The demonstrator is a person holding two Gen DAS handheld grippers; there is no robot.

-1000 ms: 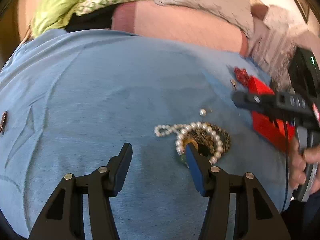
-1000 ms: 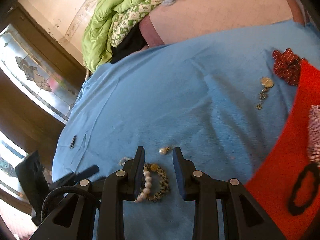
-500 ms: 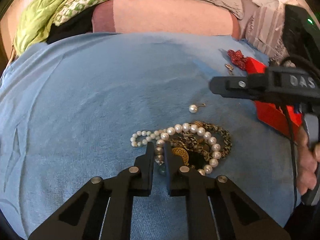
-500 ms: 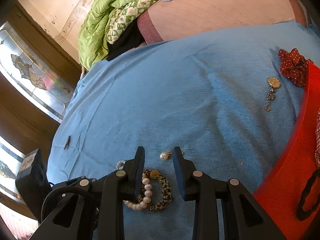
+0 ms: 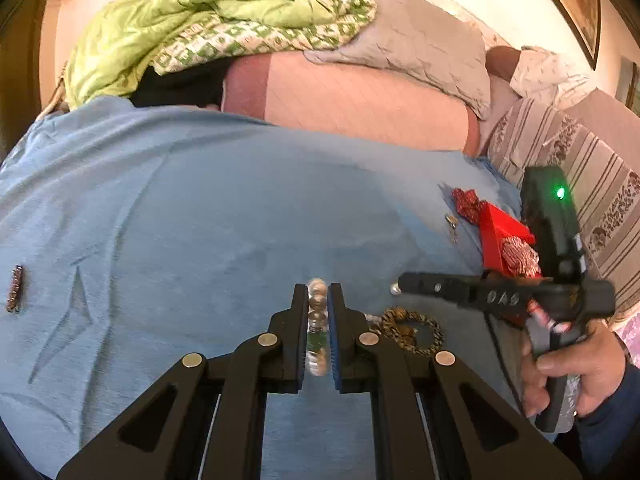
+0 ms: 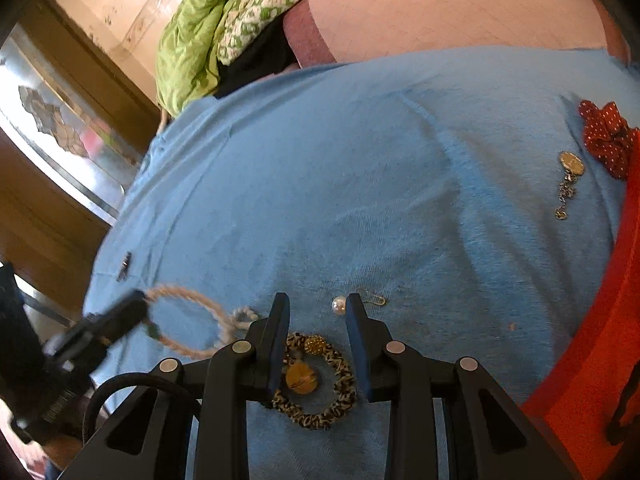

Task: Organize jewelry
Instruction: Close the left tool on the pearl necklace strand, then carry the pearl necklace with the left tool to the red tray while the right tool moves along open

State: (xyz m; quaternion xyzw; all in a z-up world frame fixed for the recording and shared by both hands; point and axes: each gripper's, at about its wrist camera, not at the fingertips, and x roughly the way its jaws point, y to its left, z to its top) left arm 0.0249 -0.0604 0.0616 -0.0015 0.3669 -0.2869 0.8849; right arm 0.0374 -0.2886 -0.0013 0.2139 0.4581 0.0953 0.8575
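My left gripper (image 5: 318,300) is shut on a pearl bracelet (image 5: 317,320) and holds it lifted off the blue cloth; in the right wrist view the bracelet (image 6: 188,320) hangs blurred from the left gripper (image 6: 136,306). My right gripper (image 6: 316,308) is open, above a leopard-print bracelet (image 6: 320,384) with a gold pendant. A pearl earring (image 6: 339,305) lies by its right finger. The red tray (image 6: 592,360) is at the right; it also shows in the left wrist view (image 5: 500,232).
A gold pendant on a chain (image 6: 570,176) and a red dotted scrunchie (image 6: 606,136) lie near the tray. A small dark clip (image 5: 15,288) lies far left on the blue cloth (image 5: 200,220). Green bedding (image 5: 200,20) and pillows lie behind.
My left gripper closed on the pearl bracelet and lifted it off the leopard bracelet. My right gripper moved forward over the leopard bracelet, still open.
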